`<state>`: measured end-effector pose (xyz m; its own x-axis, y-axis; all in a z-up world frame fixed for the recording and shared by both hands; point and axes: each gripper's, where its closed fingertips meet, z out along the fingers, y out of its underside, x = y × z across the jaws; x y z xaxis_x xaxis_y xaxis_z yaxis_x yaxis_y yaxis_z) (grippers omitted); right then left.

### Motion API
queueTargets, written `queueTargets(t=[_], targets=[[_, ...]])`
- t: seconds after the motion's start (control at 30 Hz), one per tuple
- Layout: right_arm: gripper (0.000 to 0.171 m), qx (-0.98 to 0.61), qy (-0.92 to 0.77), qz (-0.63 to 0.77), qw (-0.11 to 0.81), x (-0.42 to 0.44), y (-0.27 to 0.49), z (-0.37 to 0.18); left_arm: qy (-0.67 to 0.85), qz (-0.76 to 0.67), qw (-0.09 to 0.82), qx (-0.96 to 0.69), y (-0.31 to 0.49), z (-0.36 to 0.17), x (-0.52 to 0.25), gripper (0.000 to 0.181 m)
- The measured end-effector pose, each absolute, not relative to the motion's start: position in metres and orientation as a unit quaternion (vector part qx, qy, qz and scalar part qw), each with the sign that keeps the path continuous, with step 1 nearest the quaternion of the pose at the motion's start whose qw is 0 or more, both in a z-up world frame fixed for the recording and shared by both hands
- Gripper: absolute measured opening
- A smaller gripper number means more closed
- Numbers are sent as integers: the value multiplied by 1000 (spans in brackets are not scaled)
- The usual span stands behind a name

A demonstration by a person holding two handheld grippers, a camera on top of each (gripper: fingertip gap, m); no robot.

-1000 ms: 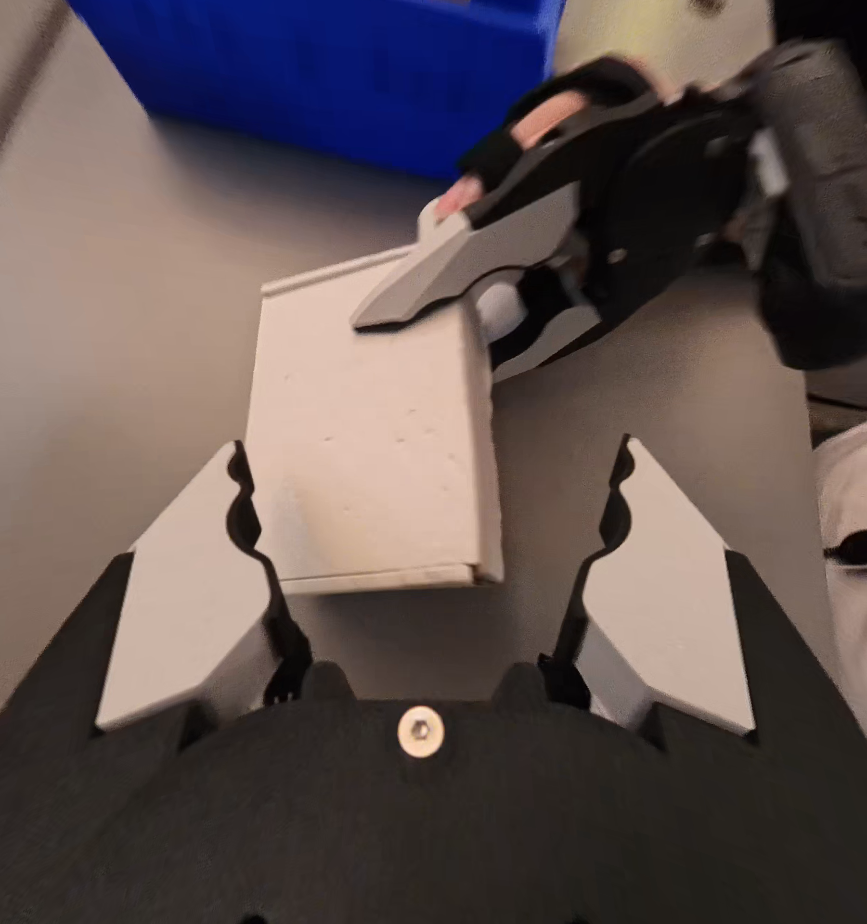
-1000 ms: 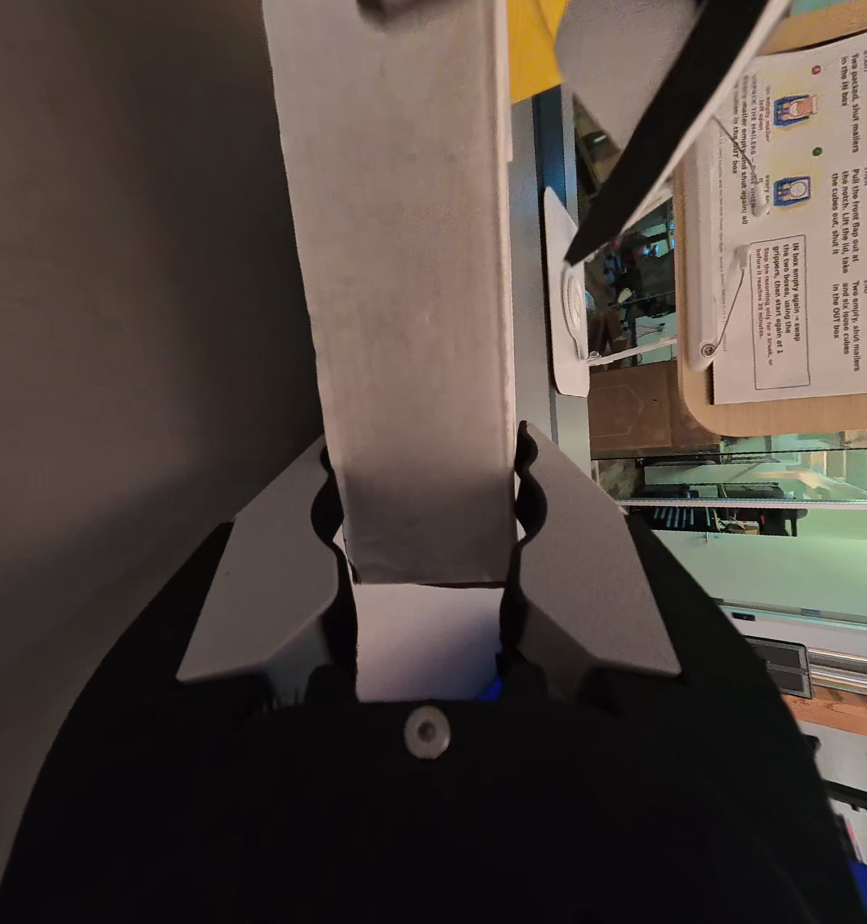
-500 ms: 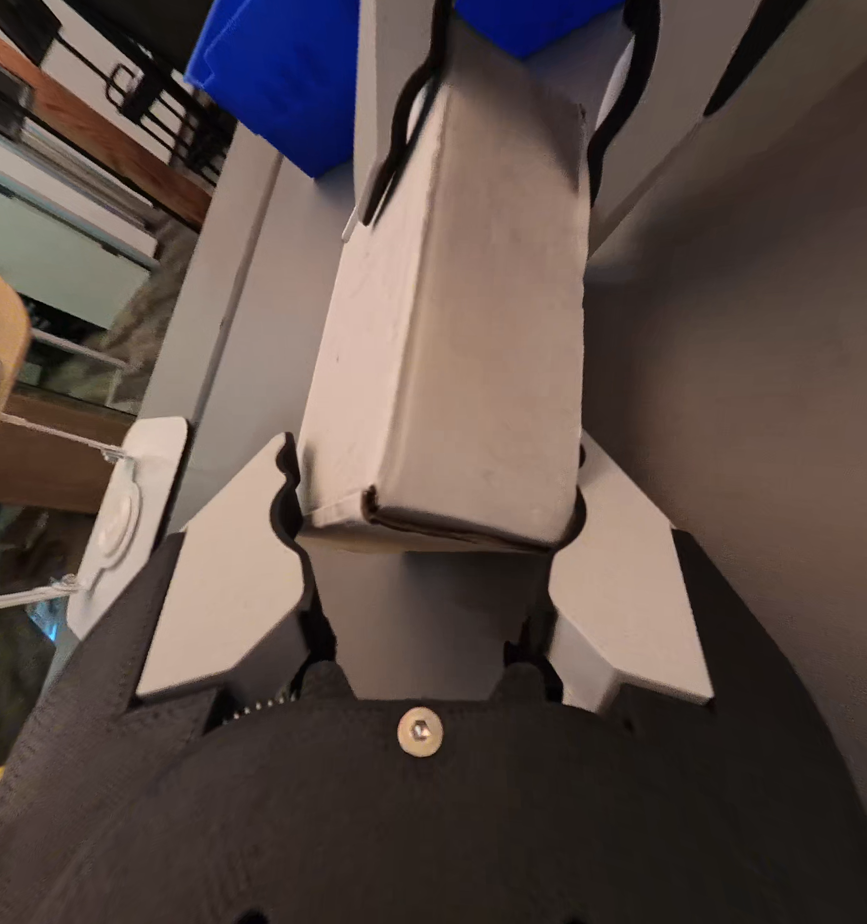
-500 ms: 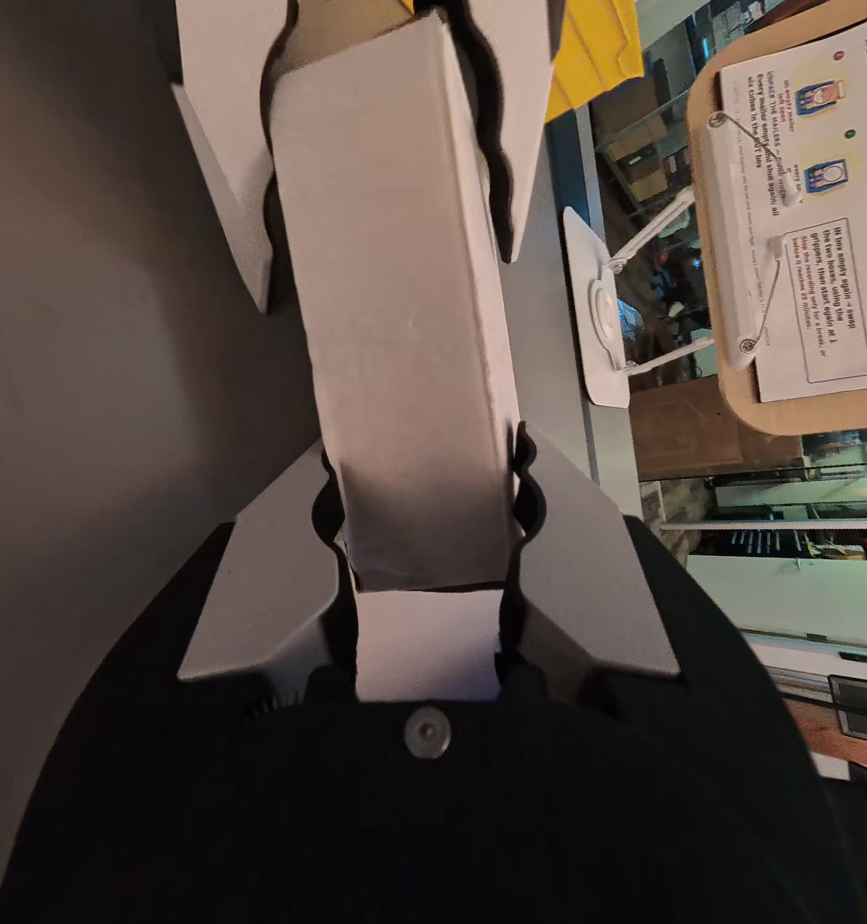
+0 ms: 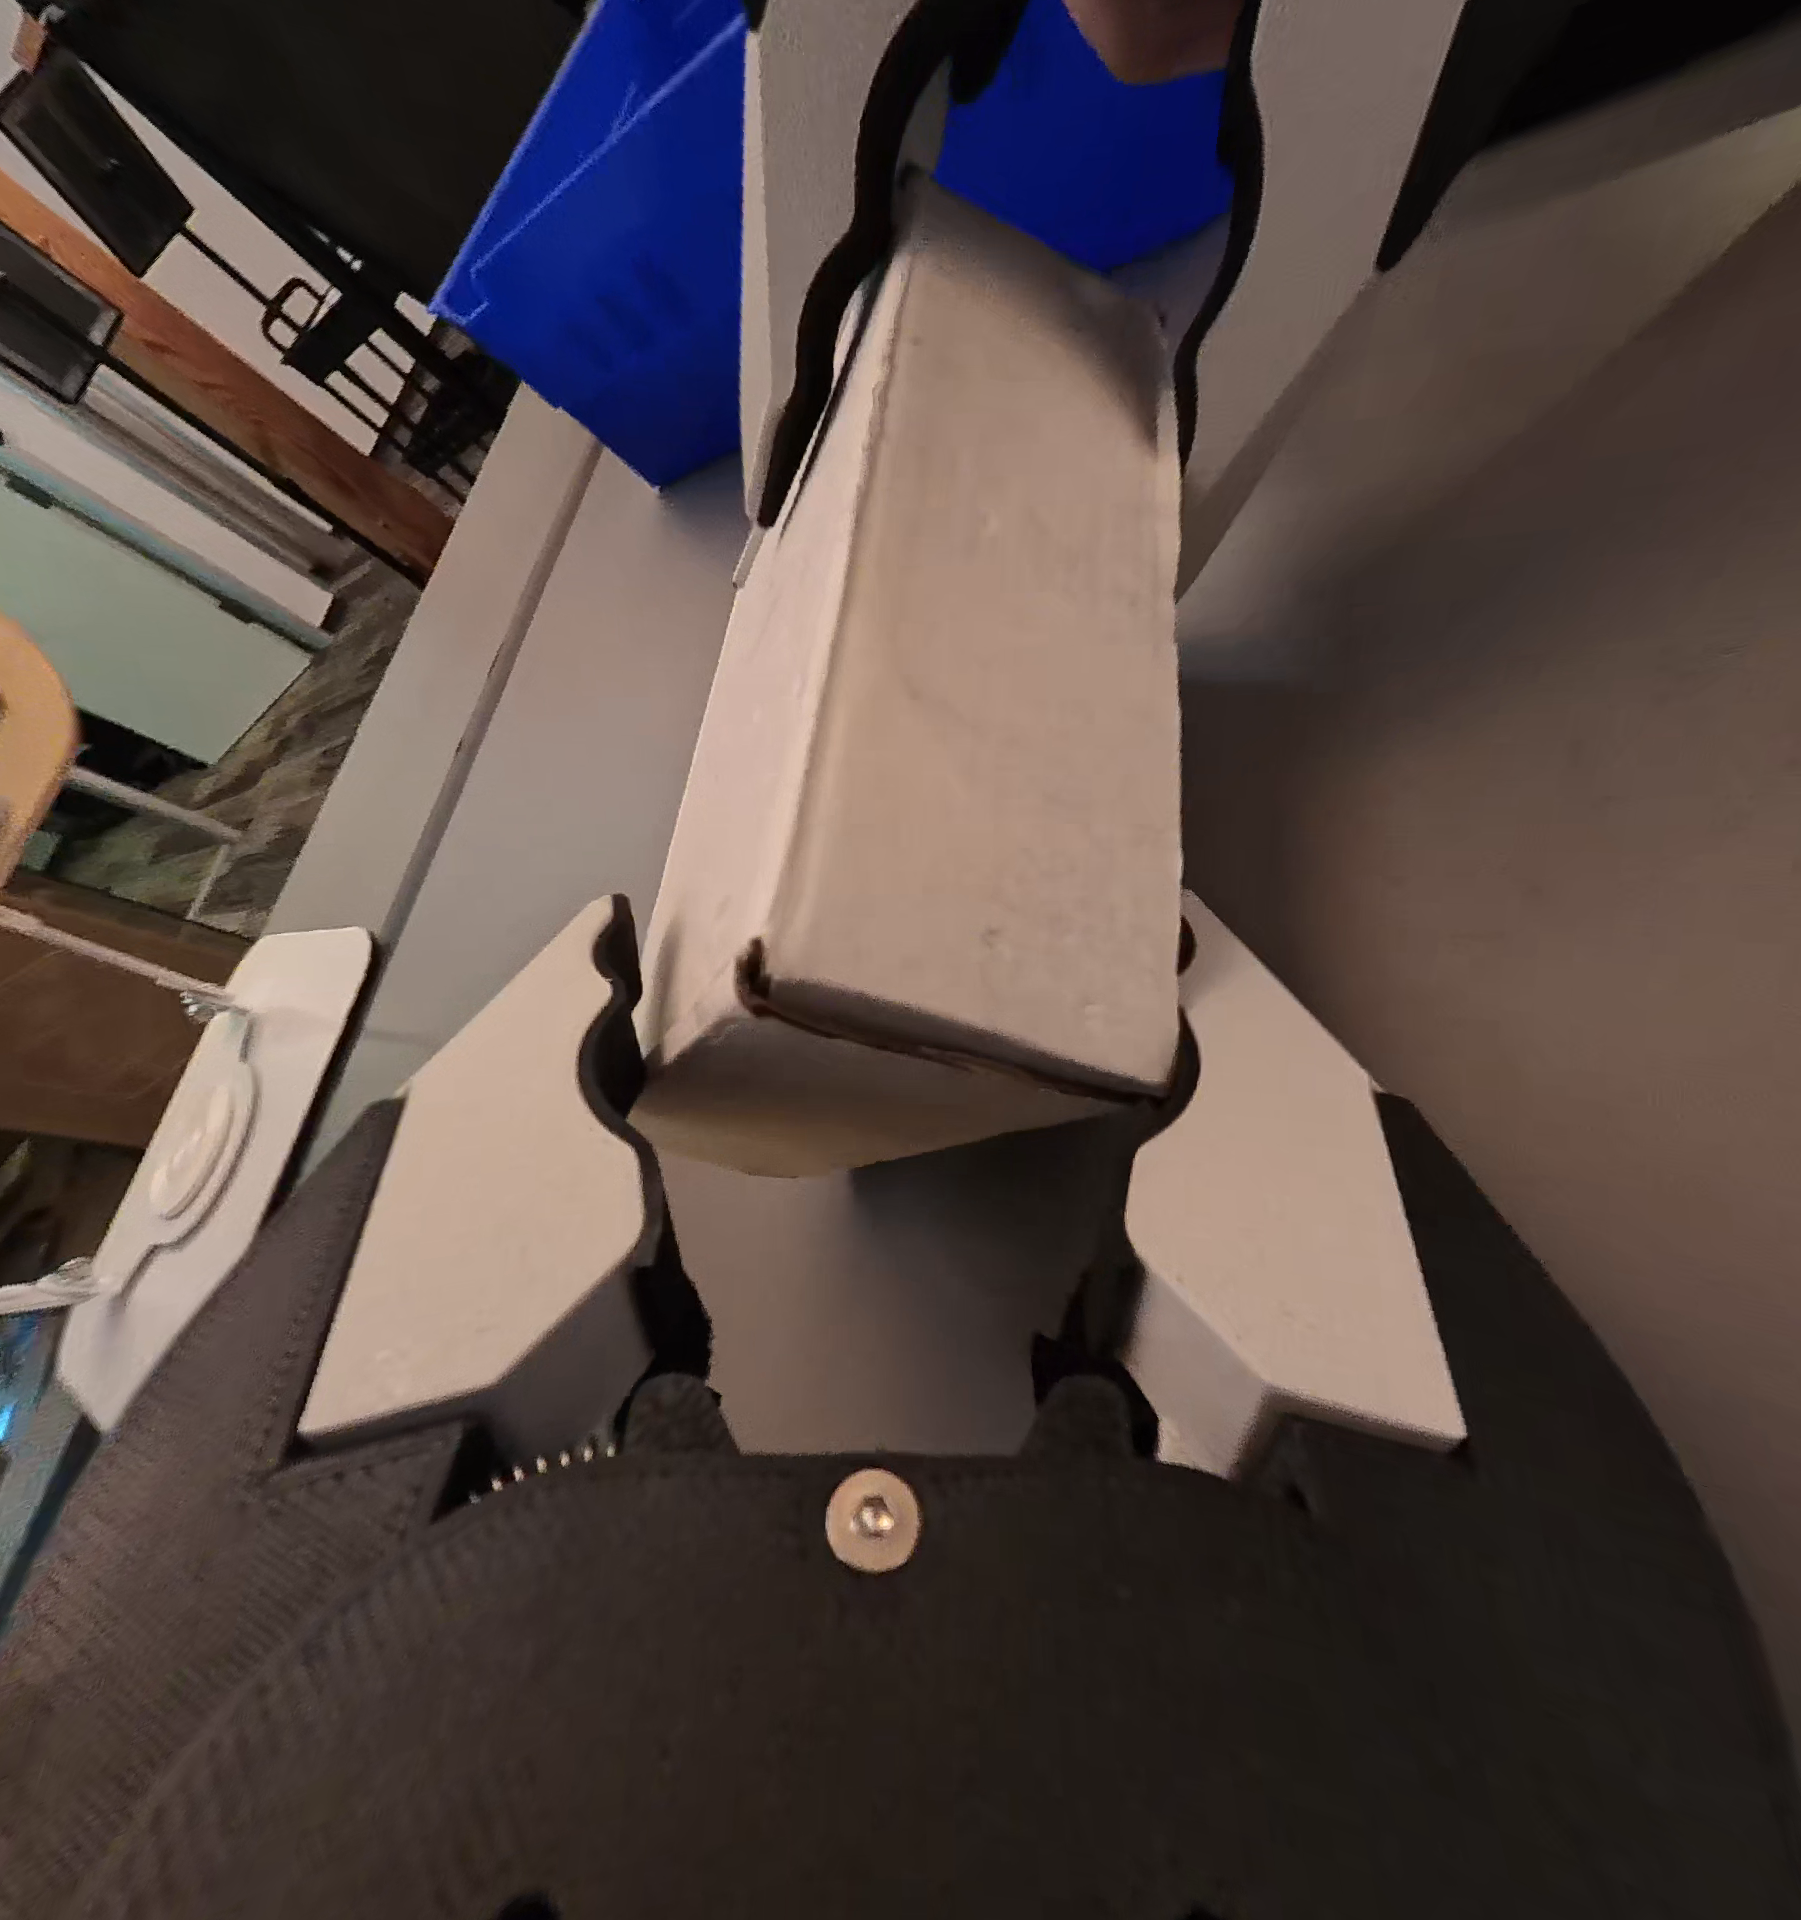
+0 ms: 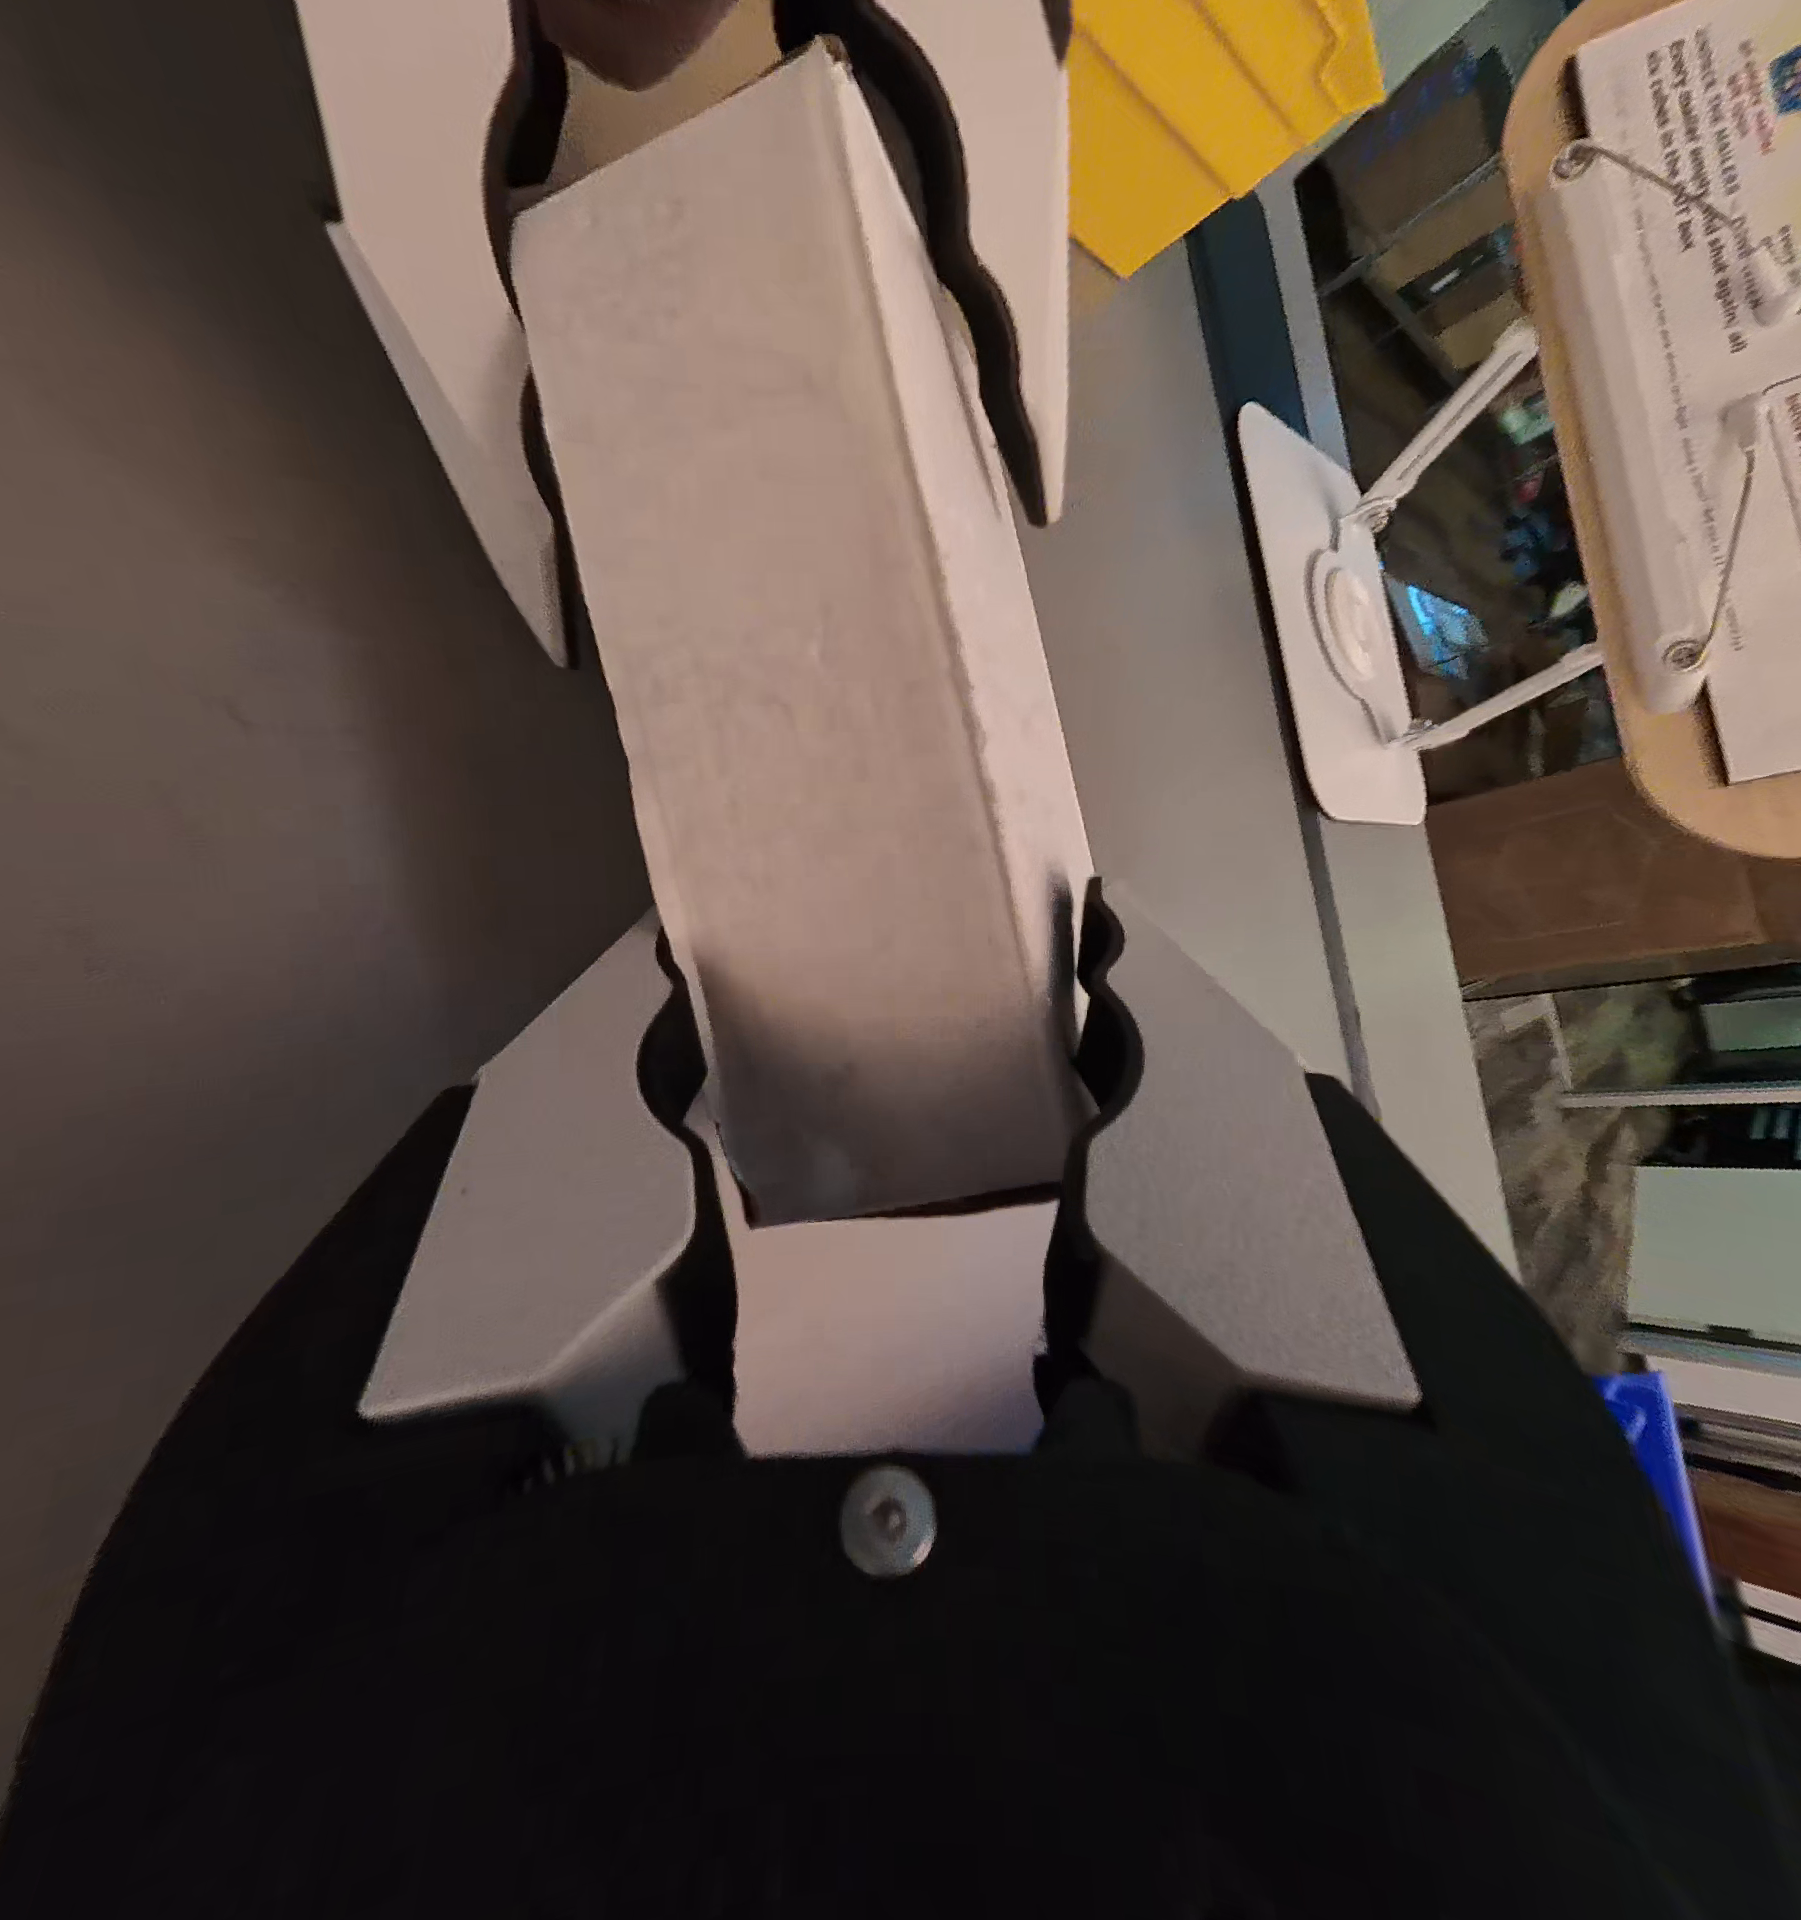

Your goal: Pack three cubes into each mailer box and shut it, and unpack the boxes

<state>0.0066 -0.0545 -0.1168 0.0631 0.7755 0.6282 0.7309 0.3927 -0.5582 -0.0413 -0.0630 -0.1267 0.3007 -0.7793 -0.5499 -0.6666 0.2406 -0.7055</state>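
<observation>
One white mailer box (image 5: 958,727), closed, is held off the grey table between both grippers, one at each end. My left gripper (image 5: 901,987) is shut on the near end in the left wrist view; my right gripper (image 5: 1031,208) clamps the far end. In the right wrist view the same box (image 6: 792,675) runs away from my right gripper (image 6: 875,935), which is shut on its near end, with the left gripper (image 6: 730,208) on the far end. No cubes are in view.
A blue bin (image 5: 615,291) stands beyond the box on the grey table (image 5: 1550,831). A yellow bin (image 6: 1208,114) is at the other side. A wooden clipboard with a printed sheet (image 6: 1706,416) sits on a white stand (image 6: 1332,623) at the table edge. My hands' fingertips stand some 6 cm from each other.
A second ago the left gripper was open over the box lying on the table, with only the right gripper on it. The left gripper has closed on the box, and both now hold it up.
</observation>
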Motion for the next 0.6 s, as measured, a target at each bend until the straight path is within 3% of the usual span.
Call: queueTargets(t=[0.6], targets=[[74,-558,-681,32,473,10,-57,-119,598,-33,519,-610,-62,-133,-44,90]])
